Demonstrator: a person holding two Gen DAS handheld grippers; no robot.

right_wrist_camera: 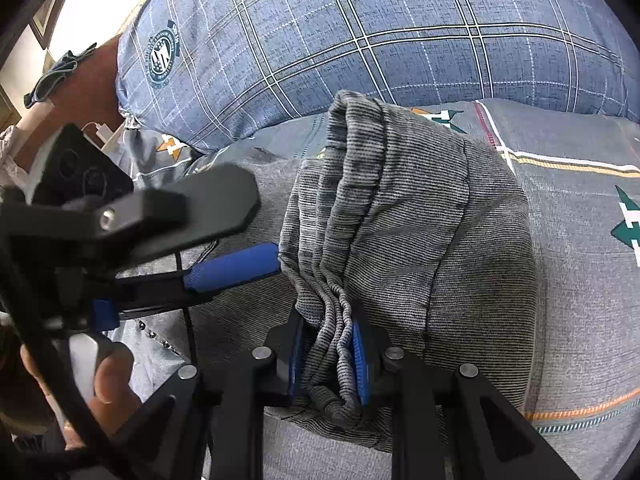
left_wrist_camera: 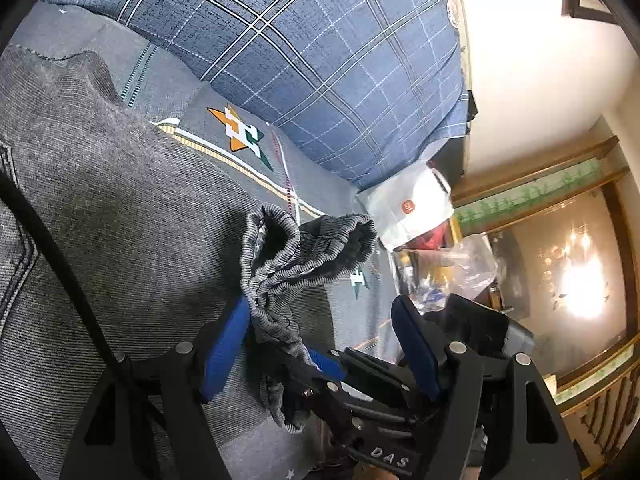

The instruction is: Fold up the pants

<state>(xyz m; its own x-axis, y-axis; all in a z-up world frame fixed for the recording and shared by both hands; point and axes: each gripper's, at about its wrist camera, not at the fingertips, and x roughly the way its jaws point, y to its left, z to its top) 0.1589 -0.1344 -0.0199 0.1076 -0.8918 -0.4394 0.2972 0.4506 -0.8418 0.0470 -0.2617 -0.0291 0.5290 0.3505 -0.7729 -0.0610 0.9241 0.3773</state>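
Observation:
Grey ribbed pants [left_wrist_camera: 120,220] [right_wrist_camera: 460,240] lie bunched on the bed. Their elastic band [left_wrist_camera: 280,256] [right_wrist_camera: 360,152] stands up in gathered folds. My right gripper [right_wrist_camera: 326,332] is shut on a pinched bundle of that band, with the blue pads squeezing it from both sides. In the left wrist view the right gripper [left_wrist_camera: 316,360] sits between my left fingers. My left gripper [left_wrist_camera: 320,308] [right_wrist_camera: 266,226] is open wide. One of its blue pads [left_wrist_camera: 224,352] rests beside the gathered band and the other stands well clear of it.
A blue plaid pillow [left_wrist_camera: 320,60] [right_wrist_camera: 400,32] lies behind the pants on a grey patterned bed sheet [left_wrist_camera: 240,132] [right_wrist_camera: 580,200]. A white bag [left_wrist_camera: 412,208] and clear plastic [left_wrist_camera: 468,264] sit past the bed's edge. A person's hand [right_wrist_camera: 112,380] holds the left gripper. A black cable [left_wrist_camera: 60,256] crosses the pants.

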